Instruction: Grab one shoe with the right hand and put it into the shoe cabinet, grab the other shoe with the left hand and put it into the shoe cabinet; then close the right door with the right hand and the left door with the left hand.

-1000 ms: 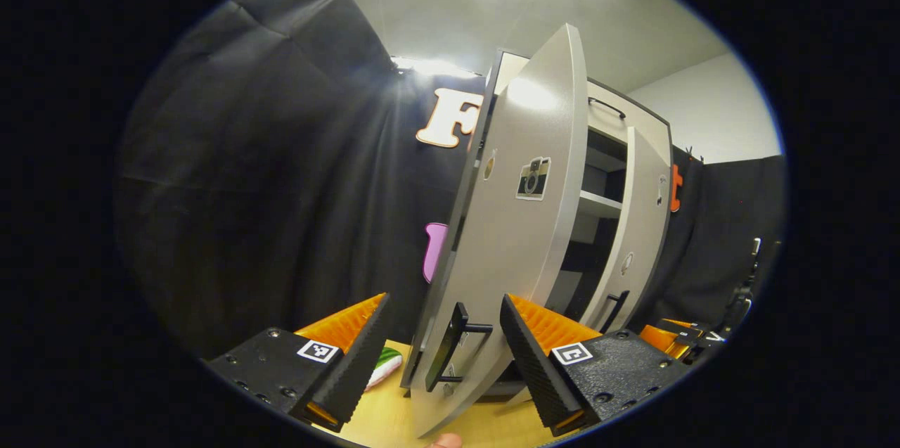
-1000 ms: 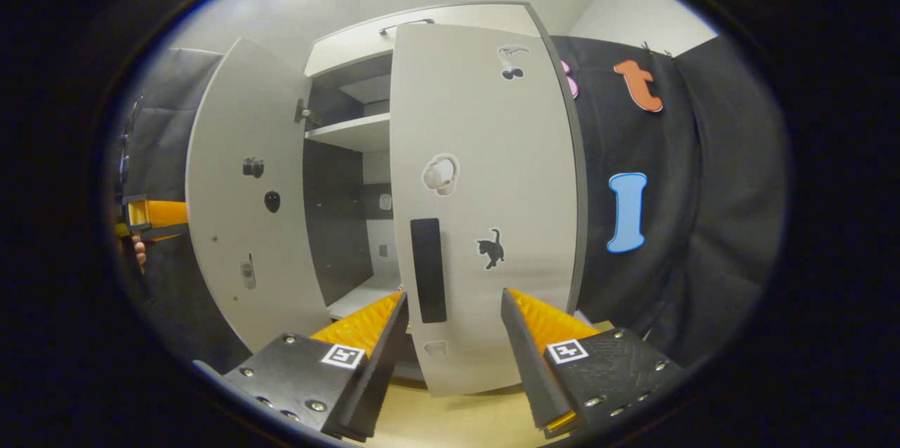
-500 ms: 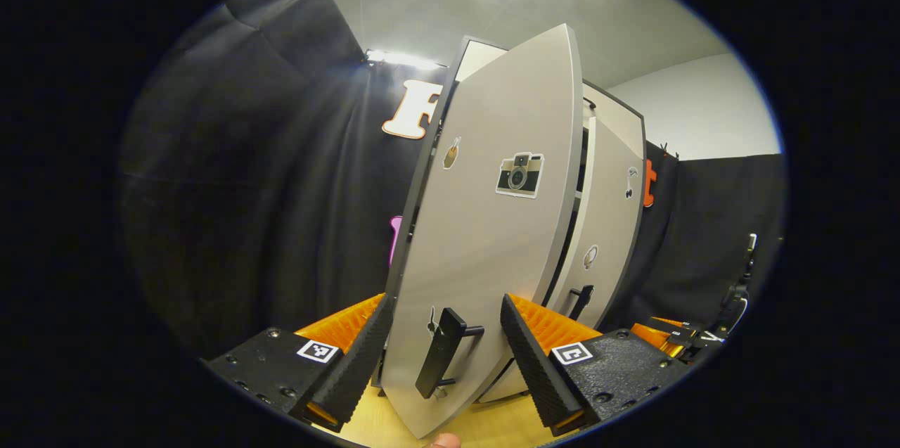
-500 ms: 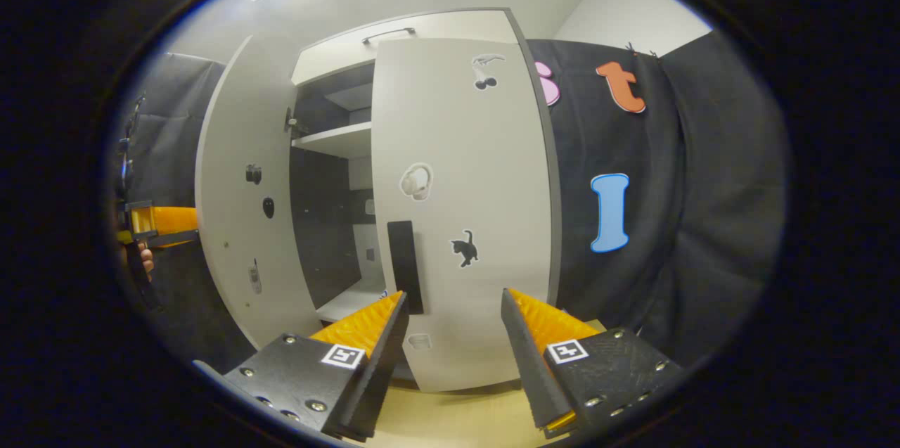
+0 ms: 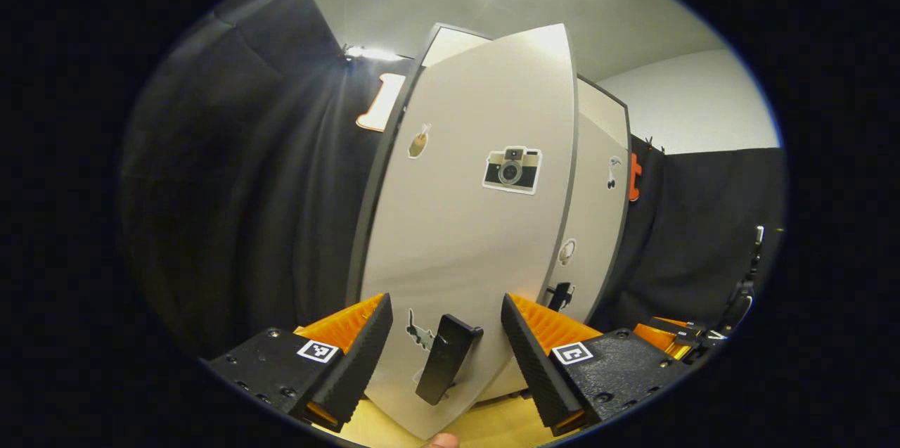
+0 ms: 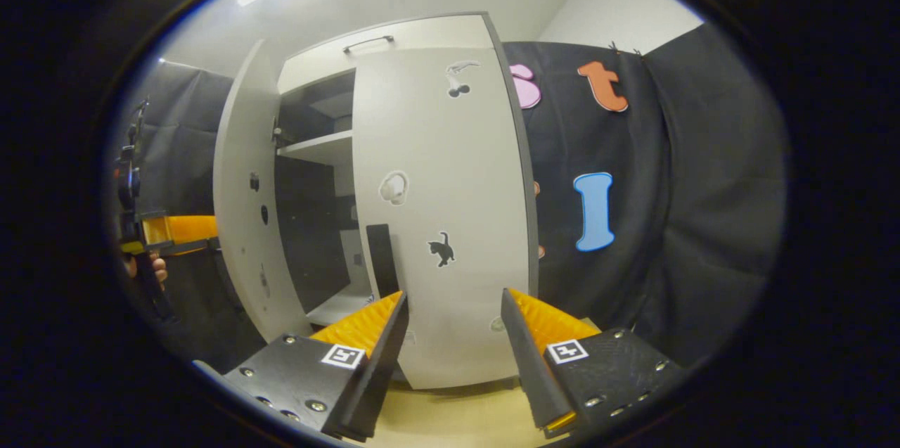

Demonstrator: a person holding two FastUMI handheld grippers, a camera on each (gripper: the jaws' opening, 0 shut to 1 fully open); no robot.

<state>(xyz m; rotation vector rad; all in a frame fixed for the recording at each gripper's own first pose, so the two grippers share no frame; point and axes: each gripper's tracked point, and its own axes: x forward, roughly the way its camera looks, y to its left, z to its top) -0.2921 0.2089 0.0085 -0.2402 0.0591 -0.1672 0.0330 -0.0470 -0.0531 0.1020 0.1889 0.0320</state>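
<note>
Left door (image 5: pixel 471 237) is seen ajar, its handle (image 5: pixel 444 358) between the spread left claw (image 5: pixel 444 346) fingers, untouched. Right claw (image 6: pixel 450 339) is held wide, empty, before the right door (image 6: pixel 450 223).

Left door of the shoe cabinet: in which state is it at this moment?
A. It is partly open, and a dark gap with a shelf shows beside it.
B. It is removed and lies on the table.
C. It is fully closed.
A: in the right gripper view the left door stands swung out from the cabinet, with the dark interior and a shelf showing between it and the right door.
</note>
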